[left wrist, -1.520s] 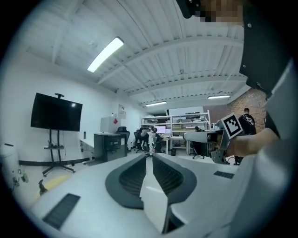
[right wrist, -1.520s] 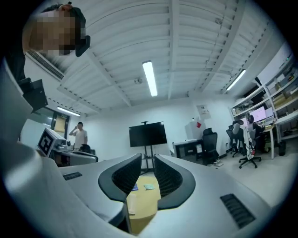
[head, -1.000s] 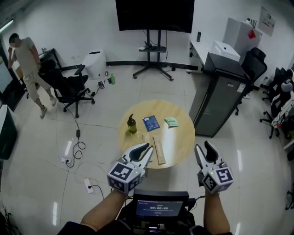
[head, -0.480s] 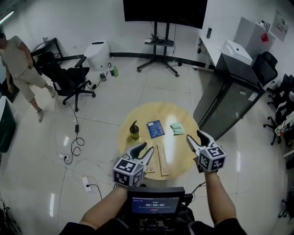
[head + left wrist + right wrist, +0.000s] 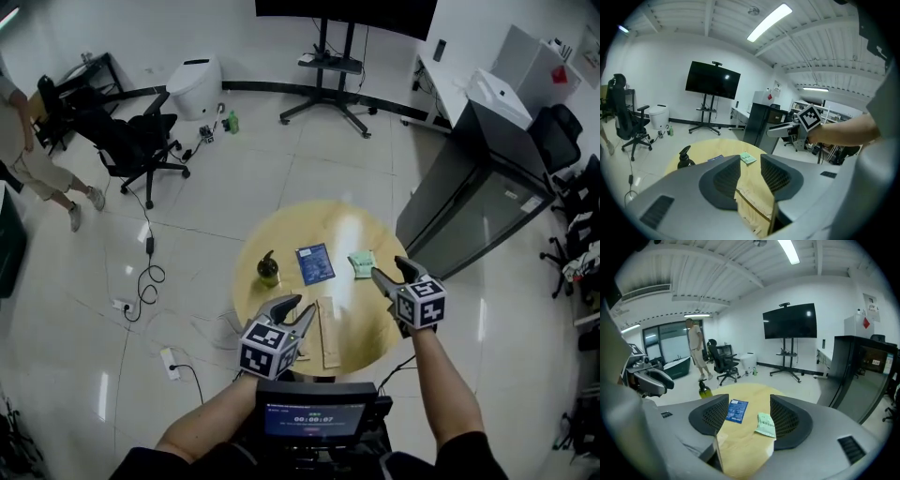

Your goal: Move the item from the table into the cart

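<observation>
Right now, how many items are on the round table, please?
5: bottle at left, blue packet centre, green packet right, two brown packets nearest, one partly hidden.

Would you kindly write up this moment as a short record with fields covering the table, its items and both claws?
Table: round, wooden
Items on it: green pump bottle, blue packet, green packet, brown paper packets
Left claw: open, jaws have just been opening, nothing held between them; brown paper packets lie ahead
Right claw: open, jaws have just been opening, nothing held between them; green packet lies ahead
</observation>
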The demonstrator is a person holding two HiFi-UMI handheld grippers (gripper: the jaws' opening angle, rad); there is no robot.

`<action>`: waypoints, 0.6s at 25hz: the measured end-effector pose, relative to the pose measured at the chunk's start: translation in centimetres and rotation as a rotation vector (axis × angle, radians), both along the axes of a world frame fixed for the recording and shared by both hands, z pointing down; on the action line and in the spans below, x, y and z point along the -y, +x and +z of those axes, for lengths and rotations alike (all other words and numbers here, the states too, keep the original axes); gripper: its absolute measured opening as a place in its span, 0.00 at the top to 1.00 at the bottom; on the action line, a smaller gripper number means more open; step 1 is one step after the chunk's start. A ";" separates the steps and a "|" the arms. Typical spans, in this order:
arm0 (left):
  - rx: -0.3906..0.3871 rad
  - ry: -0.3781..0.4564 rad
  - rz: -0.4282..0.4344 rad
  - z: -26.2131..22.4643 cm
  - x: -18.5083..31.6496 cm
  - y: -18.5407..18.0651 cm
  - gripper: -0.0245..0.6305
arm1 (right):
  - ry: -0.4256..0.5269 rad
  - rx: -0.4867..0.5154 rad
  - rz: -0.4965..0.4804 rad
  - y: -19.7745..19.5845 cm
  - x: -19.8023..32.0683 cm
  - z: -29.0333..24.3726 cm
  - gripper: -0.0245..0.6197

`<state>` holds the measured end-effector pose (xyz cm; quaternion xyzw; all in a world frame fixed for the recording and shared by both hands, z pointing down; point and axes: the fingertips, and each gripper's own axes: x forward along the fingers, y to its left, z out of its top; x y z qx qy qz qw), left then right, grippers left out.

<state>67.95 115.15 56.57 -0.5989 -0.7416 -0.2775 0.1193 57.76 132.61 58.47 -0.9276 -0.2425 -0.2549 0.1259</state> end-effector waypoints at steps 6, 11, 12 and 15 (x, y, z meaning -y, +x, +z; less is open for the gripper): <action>0.028 0.066 -0.054 2.4 -5.4 -1.8 0.73 | 0.077 0.049 -0.062 0.1 -5.7 4.3 0.52; 0.051 0.114 -0.103 6.0 -8.5 -0.7 0.73 | 0.109 0.107 -0.139 2.9 -8.4 8.9 0.52; 0.054 0.123 -0.109 6.6 -9.2 -0.4 0.73 | 0.115 0.114 -0.164 4.1 -8.8 9.6 0.52; 0.061 0.144 -0.139 8.3 -11.0 1.0 0.73 | 0.121 0.143 -0.235 8.2 -9.6 11.7 0.43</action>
